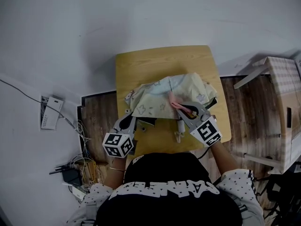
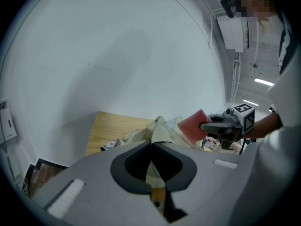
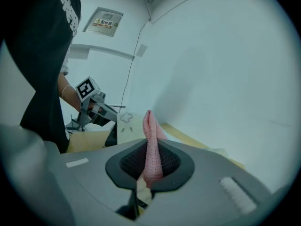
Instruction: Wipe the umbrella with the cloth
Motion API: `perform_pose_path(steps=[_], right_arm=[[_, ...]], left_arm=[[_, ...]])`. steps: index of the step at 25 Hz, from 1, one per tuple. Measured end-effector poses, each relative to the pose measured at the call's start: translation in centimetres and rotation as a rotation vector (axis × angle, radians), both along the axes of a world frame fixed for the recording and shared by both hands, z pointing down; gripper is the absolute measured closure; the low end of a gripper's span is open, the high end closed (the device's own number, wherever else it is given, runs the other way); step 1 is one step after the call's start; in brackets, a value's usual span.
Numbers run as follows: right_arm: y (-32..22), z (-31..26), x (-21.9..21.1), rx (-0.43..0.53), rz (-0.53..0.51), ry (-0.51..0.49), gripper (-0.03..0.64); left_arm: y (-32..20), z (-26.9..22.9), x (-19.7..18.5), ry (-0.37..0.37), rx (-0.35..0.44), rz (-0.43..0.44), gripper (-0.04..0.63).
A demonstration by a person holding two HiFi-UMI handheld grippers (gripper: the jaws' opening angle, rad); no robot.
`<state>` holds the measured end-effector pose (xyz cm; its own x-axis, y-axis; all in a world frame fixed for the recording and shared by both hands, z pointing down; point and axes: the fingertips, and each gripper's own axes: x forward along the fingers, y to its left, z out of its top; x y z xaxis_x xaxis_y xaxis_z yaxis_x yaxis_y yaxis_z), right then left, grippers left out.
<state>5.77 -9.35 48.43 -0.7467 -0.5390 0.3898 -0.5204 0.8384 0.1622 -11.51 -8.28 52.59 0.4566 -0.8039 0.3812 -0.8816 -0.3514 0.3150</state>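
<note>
A pale yellow and light blue patterned umbrella (image 1: 174,95) lies crumpled on the small wooden table (image 1: 141,67). My left gripper (image 1: 130,118) is shut on the umbrella's near left edge; in the left gripper view the cream umbrella fabric (image 2: 160,131) is pinched between the jaws. My right gripper (image 1: 181,108) is shut on a pink cloth (image 1: 173,99) and holds it above the umbrella's middle. In the right gripper view the pink cloth (image 3: 151,145) stands folded upright between the jaws. The left gripper view shows the pink cloth (image 2: 194,125) held up at the right.
The table stands against a white wall (image 1: 141,13). A wooden frame (image 1: 277,107) stands at the right on the dark floor. Cables and a power strip (image 1: 75,175) lie at the left, below a white wall box (image 1: 49,112).
</note>
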Motion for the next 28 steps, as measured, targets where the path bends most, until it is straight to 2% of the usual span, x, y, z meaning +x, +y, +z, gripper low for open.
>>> perform_pose_path(steps=[6, 12, 15, 19, 28], right_arm=[[-4.1, -1.8, 1.7, 0.124, 0.079, 0.056, 0.584], [-7.3, -2.7, 3.2, 0.276, 0.113, 0.221, 0.583], [-8.1, -1.9, 3.5, 0.310, 0.099, 0.300, 0.584], [-8.4, 0.5, 3.7, 0.282, 0.051, 0.386, 0.583], [-6.7, 3.9, 3.8, 0.196, -0.009, 0.435, 0.583]], left_arm=[[-0.1, 0.1, -0.4, 0.001, -0.006, -0.039, 0.594], [-0.1, 0.1, -0.4, -0.012, -0.009, -0.066, 0.594], [0.0, 0.2, -0.6, -0.014, -0.018, -0.085, 0.595], [0.1, 0.5, -0.9, -0.020, -0.029, -0.103, 0.594], [-0.1, 0.5, -1.2, -0.031, -0.032, -0.102, 0.594]])
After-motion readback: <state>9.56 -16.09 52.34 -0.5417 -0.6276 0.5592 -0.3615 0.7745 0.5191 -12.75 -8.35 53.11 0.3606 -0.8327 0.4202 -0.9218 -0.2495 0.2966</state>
